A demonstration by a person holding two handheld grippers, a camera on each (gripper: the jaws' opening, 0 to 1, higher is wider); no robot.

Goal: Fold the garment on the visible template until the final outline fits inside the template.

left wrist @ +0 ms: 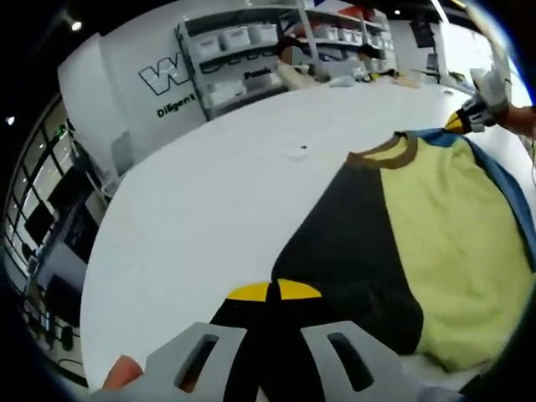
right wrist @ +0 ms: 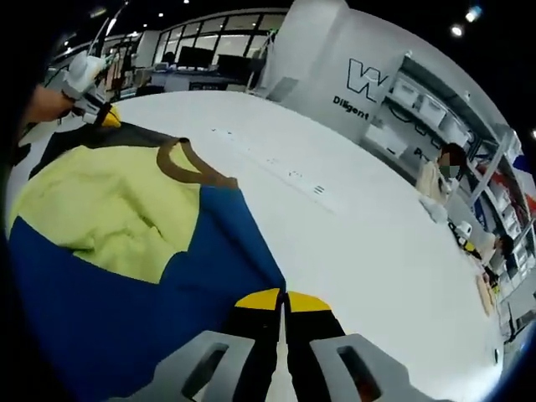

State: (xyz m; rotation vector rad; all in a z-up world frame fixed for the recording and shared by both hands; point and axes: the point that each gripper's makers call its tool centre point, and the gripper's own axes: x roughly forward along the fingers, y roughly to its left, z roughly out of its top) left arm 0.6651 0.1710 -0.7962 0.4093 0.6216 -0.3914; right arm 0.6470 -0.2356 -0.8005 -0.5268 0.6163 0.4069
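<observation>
White table [left wrist: 209, 209]; yellow, black and blue garment [left wrist: 427, 243] spread flat on top.

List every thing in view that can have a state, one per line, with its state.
Garment: spread flat on the white table, unfolded, brown collar showing, one edge pinched at each side.
Left gripper: shut on the garment's black part.
Right gripper: shut on the garment's blue part.
Shelf bins: standing on the racks in the background.

Each claw [left wrist: 275, 291] [right wrist: 282, 301] has grey slotted jaws, black fingers and yellow tips.
</observation>
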